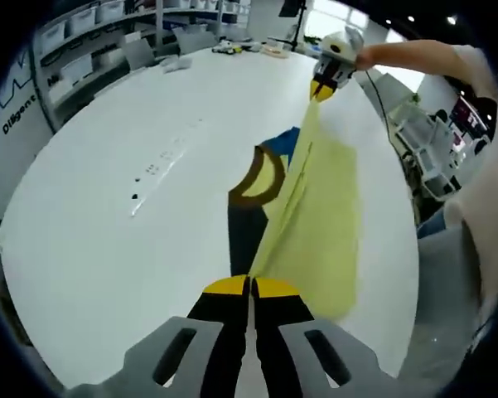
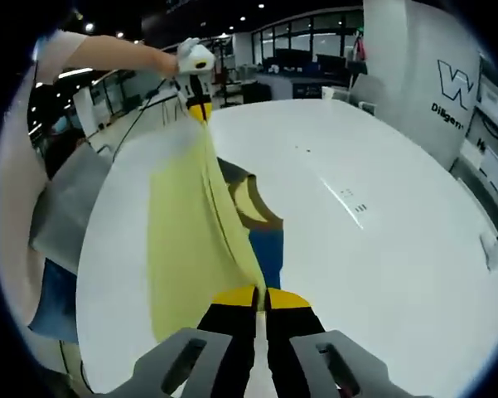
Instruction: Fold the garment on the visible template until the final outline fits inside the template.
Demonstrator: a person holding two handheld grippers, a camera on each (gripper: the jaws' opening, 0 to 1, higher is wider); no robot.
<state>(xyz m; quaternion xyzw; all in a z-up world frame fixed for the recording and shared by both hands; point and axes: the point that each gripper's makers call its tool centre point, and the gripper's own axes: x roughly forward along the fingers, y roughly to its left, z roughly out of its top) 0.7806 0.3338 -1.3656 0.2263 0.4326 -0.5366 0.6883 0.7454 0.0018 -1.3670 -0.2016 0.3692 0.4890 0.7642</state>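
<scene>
The large white oval table is carrying the whole workspace, with broad bare surface lying open on the far side of the cloth in both views; its near rim is running close beside the person's trousers, so the free room is lying toward the table's middle rather than toward that edge.

The pale yellow fabric garment is hanging stretched between the two grippers, lifted off the table as a taut, creased sheet. Beneath it the flat dark template with a blue patch and a yellow curved band is lying on the tabletop, partly covered by the cloth.

The left gripper, with yellow-tipped black jaws pressed together, is pinching one end of the garment. The right gripper is likewise closed on the opposite end; in the left gripper view it is appearing at the far end of the cloth, held by a bare forearm.

By judgement, the step in hand is a carry-over fold: the lifted edge is being held above the template, not yet laid. The next move is calling for lowering both corners together, keeping the edge straight and inside the template's outline, away from the near table rim.

Small dark marks are lying well apart from the cloth.
</scene>
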